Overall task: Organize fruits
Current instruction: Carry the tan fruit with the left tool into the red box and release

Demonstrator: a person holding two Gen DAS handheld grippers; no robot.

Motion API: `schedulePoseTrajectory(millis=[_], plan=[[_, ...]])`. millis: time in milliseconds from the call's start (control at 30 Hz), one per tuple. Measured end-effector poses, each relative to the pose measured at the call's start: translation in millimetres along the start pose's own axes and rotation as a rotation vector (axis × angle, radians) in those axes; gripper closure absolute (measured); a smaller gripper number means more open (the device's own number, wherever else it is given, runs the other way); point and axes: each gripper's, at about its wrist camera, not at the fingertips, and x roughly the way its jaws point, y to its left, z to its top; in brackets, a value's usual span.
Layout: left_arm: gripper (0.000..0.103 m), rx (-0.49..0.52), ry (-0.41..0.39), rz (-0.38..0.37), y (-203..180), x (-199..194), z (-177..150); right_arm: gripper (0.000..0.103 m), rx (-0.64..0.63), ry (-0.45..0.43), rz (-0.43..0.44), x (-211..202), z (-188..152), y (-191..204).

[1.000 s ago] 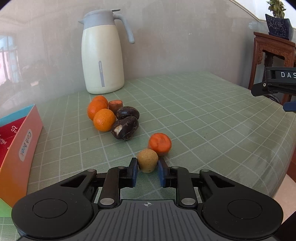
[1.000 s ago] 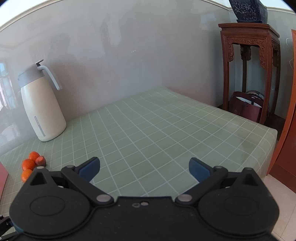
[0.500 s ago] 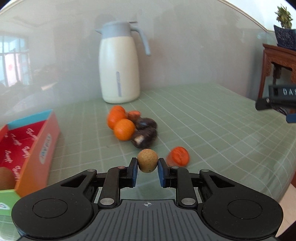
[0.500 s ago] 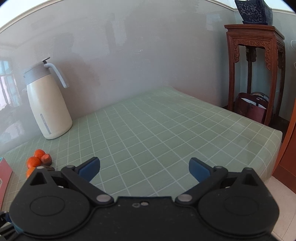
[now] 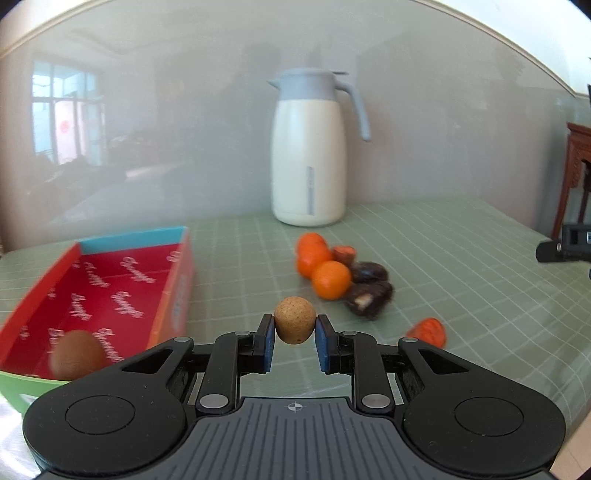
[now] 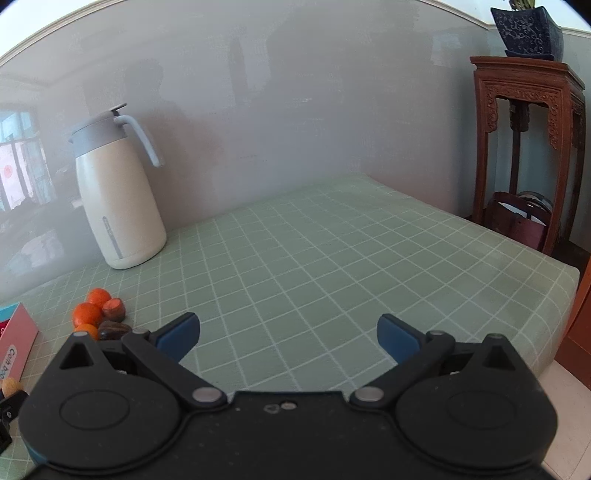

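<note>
The left gripper (image 5: pixel 294 341) is clamped on a small round tan fruit (image 5: pixel 294 319), speckled like a longan; its blue pads (image 5: pixel 266 347) press both sides, and the fruit hangs clear above the green checked tablecloth (image 5: pixel 443 258). To its left lies an open box (image 5: pixel 181 280) with a red printed floor, orange walls and a blue far end; its near left corner is cut off by the gripper body and the frame edge. Inside, near the front, sits a brown fruit (image 5: pixel 77 354), blurred, so its kind cannot be told.

Ahead and right of the held fruit is a cluster: three oranges (image 5: pixel 330 278) touching each other, the rearmost partly hidden behind the others, a small reddish piece (image 5: pixel 345 253) and two dark brown fruits (image 5: pixel 369 293), soft in focus. One more orange fruit (image 5: pixel 428 330) lies apart, its lower edge hidden by the gripper's right finger. A cream jug (image 5: pixel 308 162) with a grey lid stands by the wall behind. At the right edge a dark piece of the other gripper pokes in, mostly cut off.

The right gripper (image 6: pixel 288 334) is spread wide with nothing between its blue pads (image 6: pixel 179 334), over bare cloth. From its view the cluster is half hidden behind its left finger, the box shows only a corner (image 6: pixel 16 332), and the held fruit peeks in at the lower left edge. A carved wooden stand (image 6: pixel 524 122) with a dark pot (image 6: pixel 528 31), cropped at the top, stands beyond the table.
</note>
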Motion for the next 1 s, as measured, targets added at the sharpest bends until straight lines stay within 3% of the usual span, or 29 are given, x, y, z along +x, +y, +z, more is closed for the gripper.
schedulePoseTrajectory(millis=[333,600,1000], plan=[[0.080,-0.101,-0.039,0.173,64,-14,4,0.000,-0.083,0.017,0.054,4,-8,43],[0.080,-0.204,-0.006,0.348,122,-13,-1,0.000,-0.130,0.037,0.091,6,-16,72],[0.079,-0.283,0.077,0.446,158,-6,-14,0.000,-0.173,0.048,0.125,9,-21,98]])
